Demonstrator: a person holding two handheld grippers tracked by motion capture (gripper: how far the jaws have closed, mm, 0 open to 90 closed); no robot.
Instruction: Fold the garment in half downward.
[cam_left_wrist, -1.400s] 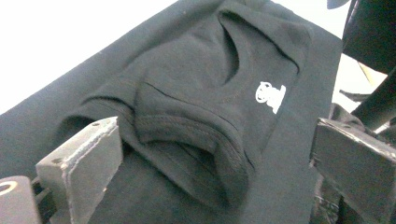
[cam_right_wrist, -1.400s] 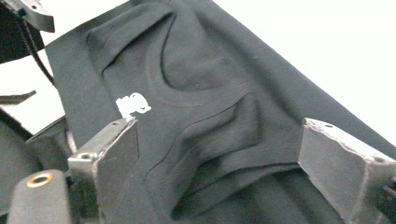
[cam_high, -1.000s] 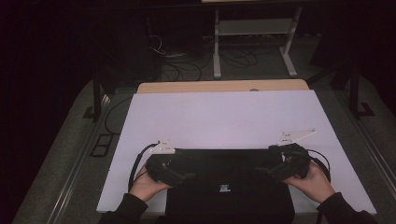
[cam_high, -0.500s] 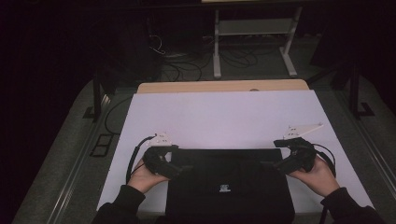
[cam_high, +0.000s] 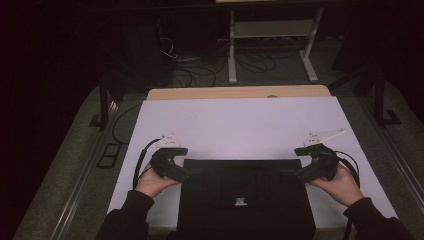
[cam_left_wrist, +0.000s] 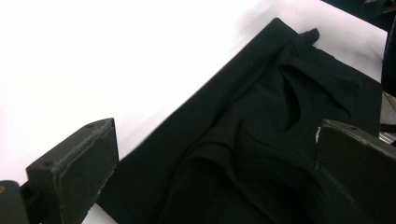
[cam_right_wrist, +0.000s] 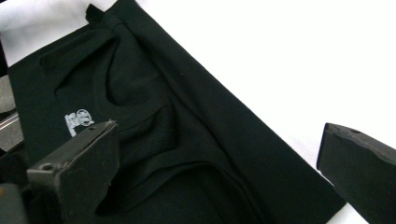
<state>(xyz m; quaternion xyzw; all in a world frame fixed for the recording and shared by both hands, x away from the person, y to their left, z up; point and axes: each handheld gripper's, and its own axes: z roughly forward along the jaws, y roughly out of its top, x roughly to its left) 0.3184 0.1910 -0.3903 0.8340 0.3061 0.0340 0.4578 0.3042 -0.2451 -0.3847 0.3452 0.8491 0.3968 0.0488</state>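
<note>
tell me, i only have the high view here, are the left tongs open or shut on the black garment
Observer: Open. In the left gripper view the left tongs stand wide apart over the black garment, not pinching it.
Operator: and the right ones
Observer: The right tongs are open too, one jaw over the cloth, the other over the white table.
Operator: is the cloth flat up close
Observer: No, curved folds run across its middle, beside a small white print.
</note>
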